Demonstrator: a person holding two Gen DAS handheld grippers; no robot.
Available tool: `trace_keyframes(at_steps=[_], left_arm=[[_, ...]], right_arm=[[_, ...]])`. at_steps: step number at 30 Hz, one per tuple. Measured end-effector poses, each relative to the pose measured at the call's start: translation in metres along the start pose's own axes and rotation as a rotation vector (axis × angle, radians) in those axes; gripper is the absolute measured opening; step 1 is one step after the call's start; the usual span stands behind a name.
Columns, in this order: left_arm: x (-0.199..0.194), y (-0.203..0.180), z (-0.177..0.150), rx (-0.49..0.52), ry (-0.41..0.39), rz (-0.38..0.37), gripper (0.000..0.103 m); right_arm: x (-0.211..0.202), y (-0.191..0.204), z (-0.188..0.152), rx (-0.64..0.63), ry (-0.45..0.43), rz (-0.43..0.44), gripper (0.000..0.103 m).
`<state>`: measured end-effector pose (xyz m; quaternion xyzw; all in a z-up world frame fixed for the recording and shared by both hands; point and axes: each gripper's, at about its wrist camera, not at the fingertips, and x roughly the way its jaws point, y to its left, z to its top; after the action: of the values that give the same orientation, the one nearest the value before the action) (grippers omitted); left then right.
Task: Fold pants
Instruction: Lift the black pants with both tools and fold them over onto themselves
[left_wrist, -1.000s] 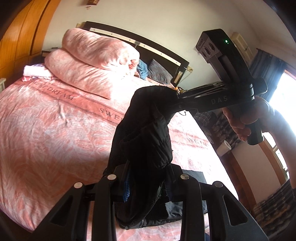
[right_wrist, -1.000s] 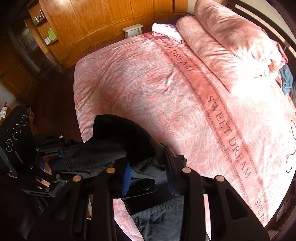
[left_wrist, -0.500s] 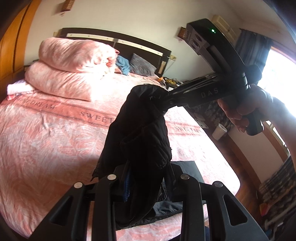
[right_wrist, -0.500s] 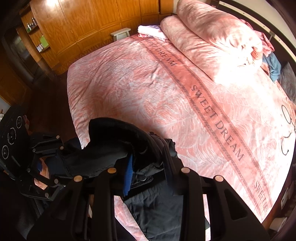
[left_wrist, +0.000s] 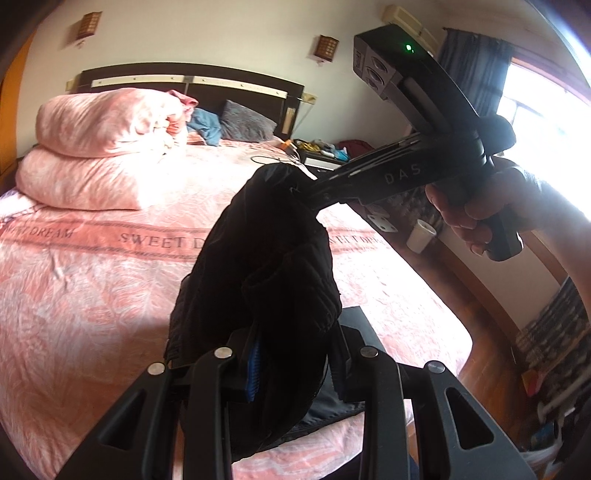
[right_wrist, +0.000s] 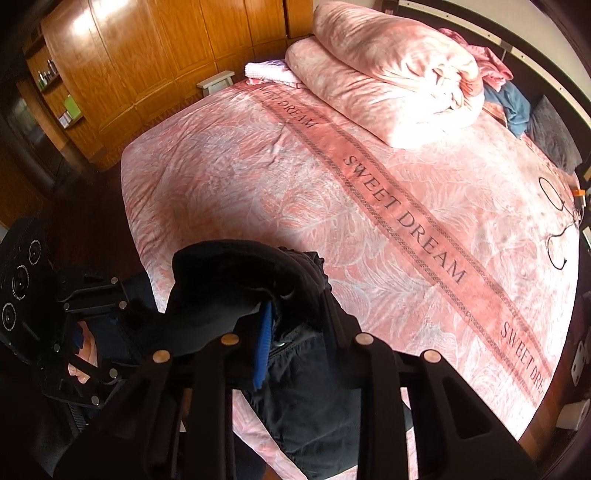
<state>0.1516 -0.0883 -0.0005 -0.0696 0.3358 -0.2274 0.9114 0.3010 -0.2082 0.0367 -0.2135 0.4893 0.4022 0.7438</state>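
Black pants (left_wrist: 273, 280) hang bunched between both grippers above the near edge of the pink bed. My left gripper (left_wrist: 291, 358) is shut on the lower bunch of the fabric. My right gripper (left_wrist: 295, 184), held in a hand at the upper right of the left wrist view, is shut on the top end. In the right wrist view the right gripper (right_wrist: 295, 325) clamps the pants (right_wrist: 240, 280), and the left gripper (right_wrist: 107, 332) holds the same cloth at the lower left. The pants' loose end (right_wrist: 310, 417) rests on the bed.
The pink "SWEET DREAM" bedspread (right_wrist: 295, 177) covers the bed. A folded pink duvet (left_wrist: 96, 147) and pillows (left_wrist: 247, 125) lie at the headboard. A black cable (right_wrist: 557, 221) lies at the bed's right side. A wooden wardrobe (right_wrist: 147, 62) stands beyond the left side.
Both grippers have swung round with the pants, so the headboard now faces the left wrist camera. The pants stay clamped in both grippers, and more of the loose end lies on the bed.
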Motion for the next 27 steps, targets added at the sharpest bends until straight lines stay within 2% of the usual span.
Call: trace_keyframes(at_steps=[14, 27], left_arm=[[0.043, -0.06, 0.003, 0.106, 0.068, -0.056, 0.029], [0.085, -0.106, -0.009, 0.181, 0.137, -0.088, 0.029]], right_arm=[[-0.018, -0.047, -0.058, 0.092, -0.034, -0.008, 0.023], [-0.021, -0.086, -0.112, 0.168, -0.034, -0.009, 0.023]])
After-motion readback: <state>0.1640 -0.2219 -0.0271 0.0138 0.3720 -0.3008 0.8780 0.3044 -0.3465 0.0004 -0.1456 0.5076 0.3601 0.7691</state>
